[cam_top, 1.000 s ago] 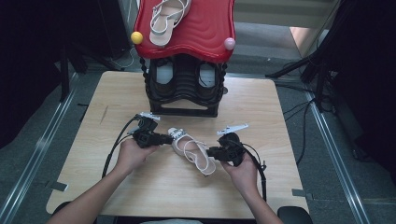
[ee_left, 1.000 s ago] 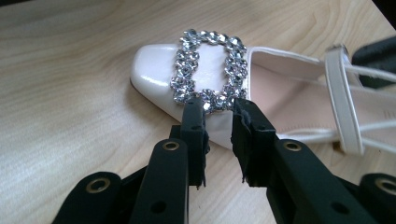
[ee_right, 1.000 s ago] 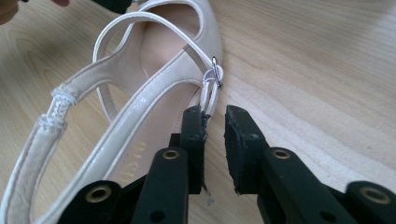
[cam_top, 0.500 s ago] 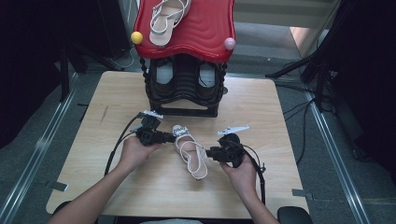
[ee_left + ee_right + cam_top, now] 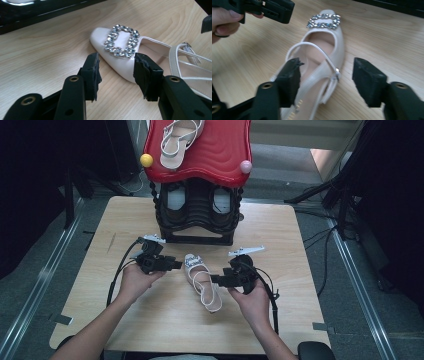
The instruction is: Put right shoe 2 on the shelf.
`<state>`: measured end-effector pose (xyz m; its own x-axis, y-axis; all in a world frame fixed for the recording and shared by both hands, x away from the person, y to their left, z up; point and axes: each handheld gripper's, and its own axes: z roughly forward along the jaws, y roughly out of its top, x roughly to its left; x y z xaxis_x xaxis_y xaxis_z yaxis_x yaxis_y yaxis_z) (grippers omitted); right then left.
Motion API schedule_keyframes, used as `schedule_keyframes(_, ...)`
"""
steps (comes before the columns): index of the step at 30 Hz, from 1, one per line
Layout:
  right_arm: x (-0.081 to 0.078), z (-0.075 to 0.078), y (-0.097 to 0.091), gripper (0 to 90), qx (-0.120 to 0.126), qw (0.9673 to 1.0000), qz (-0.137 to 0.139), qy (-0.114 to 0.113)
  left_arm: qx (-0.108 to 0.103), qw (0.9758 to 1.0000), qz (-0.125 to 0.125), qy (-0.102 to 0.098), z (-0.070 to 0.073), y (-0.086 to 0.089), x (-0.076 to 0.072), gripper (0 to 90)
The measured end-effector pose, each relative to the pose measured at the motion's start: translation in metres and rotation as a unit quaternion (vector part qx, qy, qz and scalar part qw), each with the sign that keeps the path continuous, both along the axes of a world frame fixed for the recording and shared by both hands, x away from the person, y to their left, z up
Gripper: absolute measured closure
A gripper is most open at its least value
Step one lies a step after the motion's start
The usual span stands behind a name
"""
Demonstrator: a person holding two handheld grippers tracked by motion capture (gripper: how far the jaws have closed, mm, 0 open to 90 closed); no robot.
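A pale pink sandal with a rhinestone buckle lies flat on the wooden table, toe toward the rack. My left gripper sits at the toe. Its jaws have just been opening, and in the left gripper view the gripper stands open with the toe tip between the pads, unpressed. My right gripper is at the sandal's strap side. Its jaws have also just been opening, and in the right gripper view the gripper stands wide open around the ankle strap, not touching it.
A black shoe rack with a red wavy top stands at the table's far edge. A matching sandal lies on that top. A yellow knob and a pink knob mark its front corners.
Both grippers have opened and let go of the sandal, which now rests on the table, turned more lengthwise. The right gripper has drawn back slightly.
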<state>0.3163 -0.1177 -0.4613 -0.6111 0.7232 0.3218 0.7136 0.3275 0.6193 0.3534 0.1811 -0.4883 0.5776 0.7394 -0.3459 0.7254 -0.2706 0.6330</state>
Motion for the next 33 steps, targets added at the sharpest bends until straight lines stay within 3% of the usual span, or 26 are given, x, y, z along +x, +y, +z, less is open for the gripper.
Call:
schedule_keyframes(10, -0.001, -0.009, 0.028, 20.6, -0.008, 0.9998, -0.006, 0.017, 0.001, 1.0000, 0.006, -0.001, 0.000, 0.006, 0.000, 53.9)
schedule_keyframes(19, -0.005, -0.018, 0.042, 18.8, -0.024, 0.9993, -0.028, 0.006, 0.002, 0.9999, 0.009, -0.005, 0.000, 0.008, 0.000, 53.5)
schedule_keyframes(26, -0.012, -0.004, 0.046, 18.1, 0.002, 0.9997, -0.023, -0.003, 0.003, 1.0000, 0.008, -0.005, 0.001, 0.009, 0.000, 53.4)
schedule_keyframes(28, -0.010, -0.011, 0.049, 15.1, -0.013, 0.9996, -0.024, 0.000, 0.004, 0.9999, 0.008, -0.005, 0.000, 0.008, -0.001, 53.3)
schedule_keyframes(30, -0.010, -0.021, 0.052, 13.4, -0.046, 0.9982, -0.037, -0.004, 0.005, 1.0000, 0.006, -0.005, 0.000, 0.008, -0.001, 53.1)
schedule_keyframes(33, -0.009, -0.029, 0.052, 13.4, -0.052, 0.9978, -0.040, 0.000, 0.007, 0.9999, 0.006, -0.005, 0.000, 0.009, 0.000, 53.1)
